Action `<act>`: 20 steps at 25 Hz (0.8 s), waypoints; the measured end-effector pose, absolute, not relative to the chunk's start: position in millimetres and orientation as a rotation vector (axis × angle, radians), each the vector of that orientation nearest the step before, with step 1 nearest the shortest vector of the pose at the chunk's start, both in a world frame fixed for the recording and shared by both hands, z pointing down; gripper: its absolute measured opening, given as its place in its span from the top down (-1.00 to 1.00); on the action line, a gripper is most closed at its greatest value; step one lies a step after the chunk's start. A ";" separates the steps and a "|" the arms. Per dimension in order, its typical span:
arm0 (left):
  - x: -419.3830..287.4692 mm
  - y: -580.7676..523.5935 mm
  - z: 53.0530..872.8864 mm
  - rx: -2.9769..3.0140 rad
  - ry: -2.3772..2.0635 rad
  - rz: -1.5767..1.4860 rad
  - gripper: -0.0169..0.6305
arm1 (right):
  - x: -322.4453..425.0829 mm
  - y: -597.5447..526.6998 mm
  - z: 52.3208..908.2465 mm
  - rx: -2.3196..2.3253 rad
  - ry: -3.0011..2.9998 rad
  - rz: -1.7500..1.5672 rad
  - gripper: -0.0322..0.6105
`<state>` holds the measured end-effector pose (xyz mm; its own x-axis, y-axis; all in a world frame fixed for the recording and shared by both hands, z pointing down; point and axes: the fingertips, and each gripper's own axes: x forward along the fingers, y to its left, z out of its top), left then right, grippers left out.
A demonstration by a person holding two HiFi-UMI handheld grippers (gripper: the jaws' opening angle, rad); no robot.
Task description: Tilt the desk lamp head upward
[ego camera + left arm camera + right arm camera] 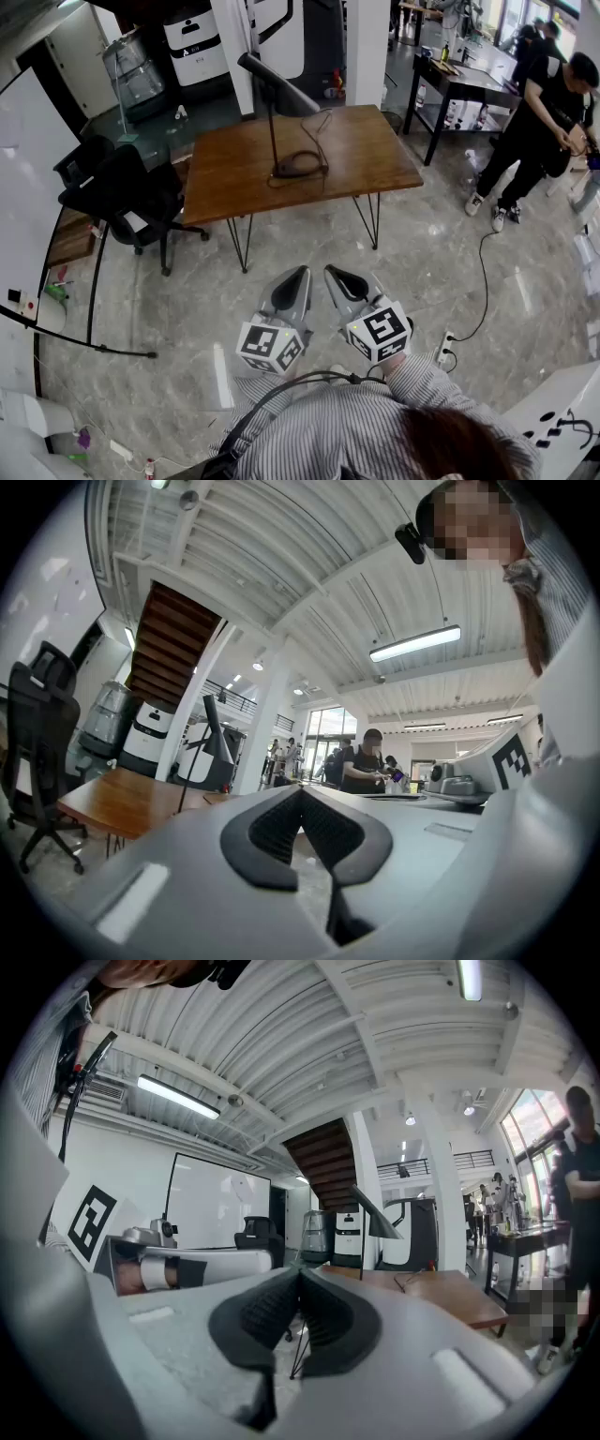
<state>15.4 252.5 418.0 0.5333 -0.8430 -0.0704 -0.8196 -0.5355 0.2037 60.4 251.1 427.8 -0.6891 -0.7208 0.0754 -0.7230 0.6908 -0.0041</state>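
A black desk lamp [274, 84] stands on the brown wooden table [375, 155], with its round base [298, 167] near the table's middle and its long head sloping down to the right. Both grippers hang close to my body over the floor, well short of the table. My left gripper [298, 275] is shut with nothing in it, and my right gripper [336, 275] beside it is also shut and empty. In the left gripper view the pads meet [302, 792], and the lamp [216, 735] stands far off. The right gripper view shows closed jaws [299, 1275] and the lamp [380, 1215].
A black office chair [122, 192] stands left of the table. A person [539, 122] stands at the right near a black side table [459, 82]. A power strip with cable [446, 347] lies on the grey floor. A white counter [562, 412] is at lower right.
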 end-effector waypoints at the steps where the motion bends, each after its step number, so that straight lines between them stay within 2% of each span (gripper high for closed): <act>1: 16.9 254.0 419.3 2.623 -1.424 -0.237 0.93 | 61.1 251.1 428.8 1.208 -2.827 0.061 0.89; 20: 15.2 248.1 430.4 2.576 -1.414 -0.248 0.93 | 61.9 245.6 437.6 1.191 -2.822 0.124 0.89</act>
<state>15.2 248.1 430.4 0.5302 -0.8461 -0.0538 -0.8139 -0.5257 0.2472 61.9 245.6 437.6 -0.6958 -0.7111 0.1014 -0.7172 0.6954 -0.0447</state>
